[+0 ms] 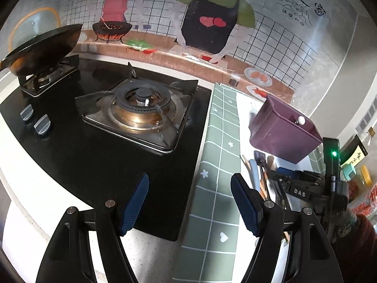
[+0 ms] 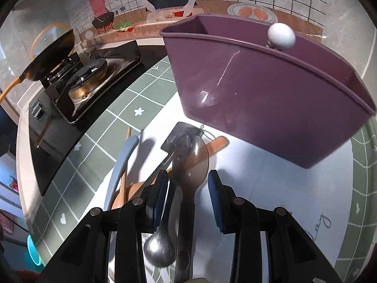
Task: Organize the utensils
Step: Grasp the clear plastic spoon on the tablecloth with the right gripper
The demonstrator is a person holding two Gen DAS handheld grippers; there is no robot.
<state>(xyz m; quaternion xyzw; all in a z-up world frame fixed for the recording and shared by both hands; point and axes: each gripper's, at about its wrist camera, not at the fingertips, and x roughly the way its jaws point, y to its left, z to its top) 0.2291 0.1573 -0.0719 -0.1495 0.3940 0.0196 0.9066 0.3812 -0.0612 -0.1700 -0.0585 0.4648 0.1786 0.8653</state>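
Observation:
Several utensils lie in a pile on a white sheet (image 2: 259, 200): a smoky translucent spoon (image 2: 198, 158), a steel spoon (image 2: 160, 250), a black spatula (image 2: 181, 134), a pale blue handle (image 2: 122, 165) and wooden pieces (image 2: 218, 141). Behind them stands a purple holder (image 2: 271, 94) with a white knob (image 2: 281, 35). My right gripper (image 2: 188, 184) hangs low over the pile, open. The spoon handles lie between its pads, and the right pad is clear of them. My left gripper (image 1: 189, 188) is open and empty above the hob's edge. From there the holder (image 1: 282, 129) and the pile (image 1: 259, 172) are to its right.
A black gas hob (image 1: 106, 153) with a bare burner (image 1: 141, 106) fills the left. A dark wok (image 1: 42, 47) sits on the far burner, with a glass lid (image 1: 30, 26) behind it. A green tiled mat (image 1: 216, 153) runs beside the hob. Jars and bottles (image 1: 358, 165) crowd the right edge.

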